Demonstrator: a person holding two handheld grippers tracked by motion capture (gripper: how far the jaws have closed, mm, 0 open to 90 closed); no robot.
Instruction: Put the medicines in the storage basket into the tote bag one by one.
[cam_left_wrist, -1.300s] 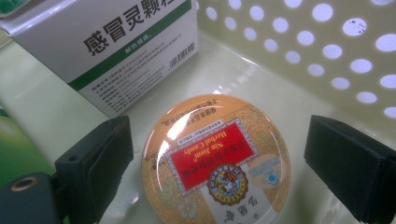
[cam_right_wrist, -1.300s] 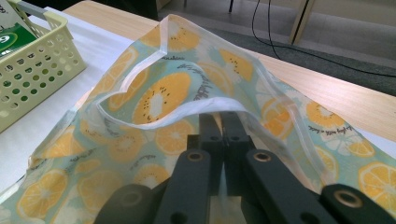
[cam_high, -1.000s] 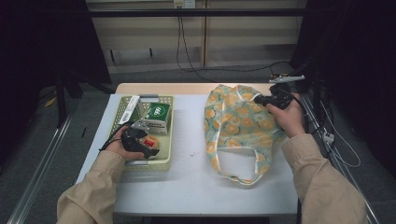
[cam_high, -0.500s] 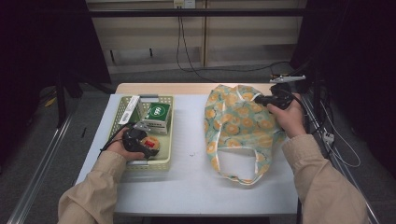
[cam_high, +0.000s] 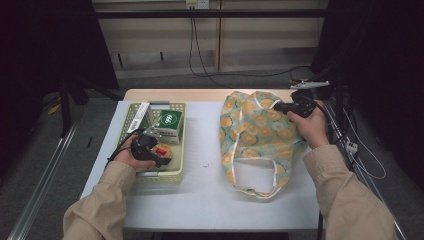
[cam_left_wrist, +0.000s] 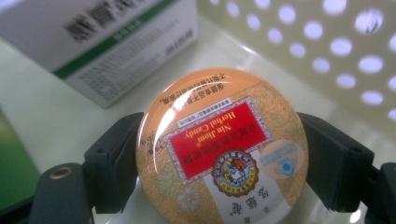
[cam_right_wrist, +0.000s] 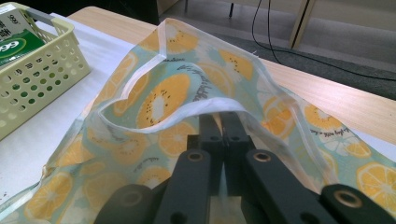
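left gripper view: the candy tin (cam_left_wrist: 222, 149) sits in the basket (cam_high: 176, 165), pinched by the left hand-held gripper (cam_left_wrist: 219, 161), jaws just closing. right hand-held gripper (cam_right_wrist: 223, 133), pressed together, probably holds the bag (cam_right_wrist: 163, 105) open; next, lift the tin across.

The high view looks forward and down over the white bench (cam_high: 210, 190). The left claw view sits very close inside the pale yellow perforated plastic basket (cam_left_wrist: 327, 51) (also visible at the high view's left). The right claw view faces the fruit-printed fabric bag (cam_right_wrist: 177, 93) closely.
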